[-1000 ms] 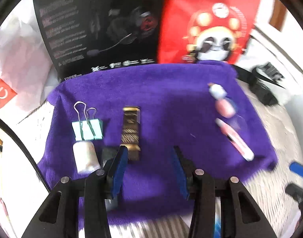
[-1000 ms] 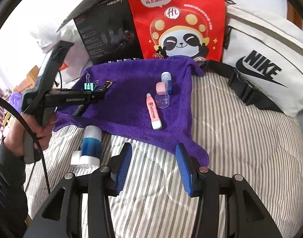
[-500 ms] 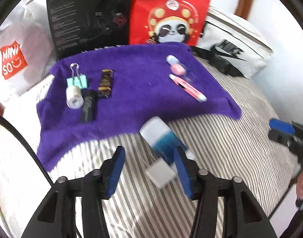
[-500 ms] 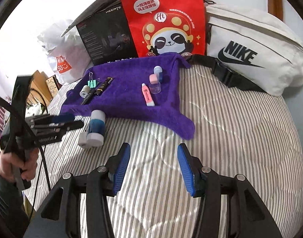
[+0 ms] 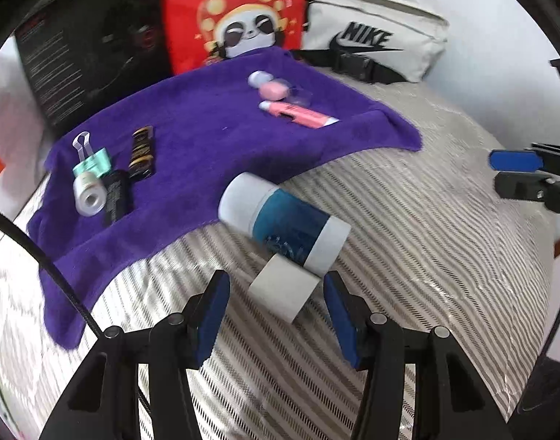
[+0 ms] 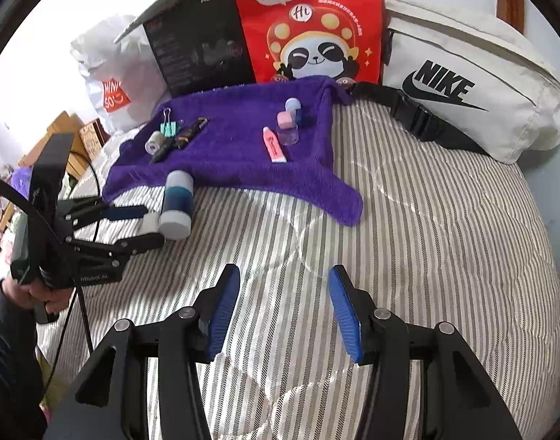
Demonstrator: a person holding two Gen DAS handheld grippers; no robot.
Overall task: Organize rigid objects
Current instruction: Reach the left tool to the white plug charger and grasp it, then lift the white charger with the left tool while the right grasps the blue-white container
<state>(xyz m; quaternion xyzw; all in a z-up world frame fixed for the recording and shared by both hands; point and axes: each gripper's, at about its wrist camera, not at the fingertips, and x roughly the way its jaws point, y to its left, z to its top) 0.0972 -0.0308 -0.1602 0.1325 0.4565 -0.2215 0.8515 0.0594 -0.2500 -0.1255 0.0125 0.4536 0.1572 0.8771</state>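
A purple towel (image 5: 221, 135) lies on the striped bedding and carries a mint binder clip (image 5: 93, 163), a small tape roll (image 5: 89, 196), a black stick (image 5: 115, 198), a gold-and-black stick (image 5: 142, 150) and a pink tube (image 5: 298, 113) beside pink and blue caps. A white-and-blue cylinder (image 5: 283, 223) lies at the towel's near edge. Against it rests a small white piece (image 5: 282, 289), which sits between the spread fingers of my left gripper (image 5: 276, 311) without being clamped. My right gripper (image 6: 283, 311) hangs open over bare bedding, holding nothing.
A black box (image 6: 199, 47), a red panda bag (image 6: 309, 25) and a white Nike pouch (image 6: 470, 84) stand behind the towel. A white shopping bag (image 6: 111, 73) is at the left. A hand (image 6: 38, 293) and dark sleeve hold the left gripper (image 6: 151, 225).
My left gripper has pulled back from the items on the towel to the bedding, and the small white piece now lies between its fingers. The right gripper has drawn back from the towel.
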